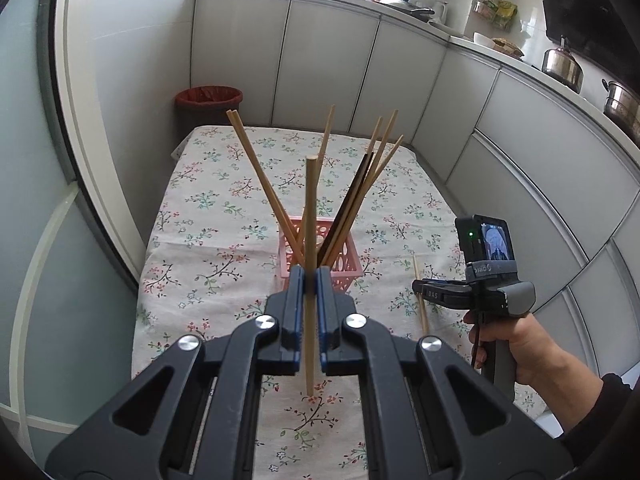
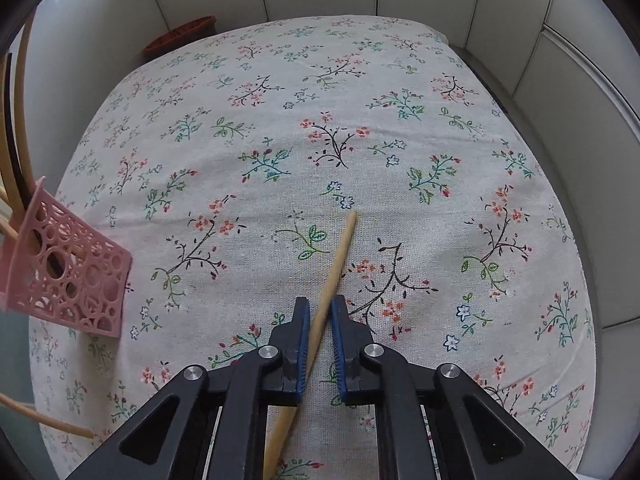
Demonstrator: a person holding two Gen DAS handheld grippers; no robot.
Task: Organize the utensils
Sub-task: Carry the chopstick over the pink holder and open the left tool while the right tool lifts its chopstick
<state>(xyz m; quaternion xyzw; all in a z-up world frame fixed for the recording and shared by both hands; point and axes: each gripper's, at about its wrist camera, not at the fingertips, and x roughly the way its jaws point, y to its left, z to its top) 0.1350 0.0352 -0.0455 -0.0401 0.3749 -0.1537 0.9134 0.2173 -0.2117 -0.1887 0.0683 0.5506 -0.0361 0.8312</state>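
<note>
Chopsticks are our job: our left gripper (image 1: 310, 276) is clamped on one upright chopstick (image 1: 310, 216), just short of the pink basket (image 1: 344, 264) ahead; our right gripper (image 2: 320, 308) pinches another chopstick (image 2: 332, 272) lying between its jaws. We should lift it level, then drop both in tip-first.

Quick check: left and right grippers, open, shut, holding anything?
Left gripper: shut on a chopstick, held upright.
Right gripper: shut on a chopstick lying on the tablecloth.
</note>
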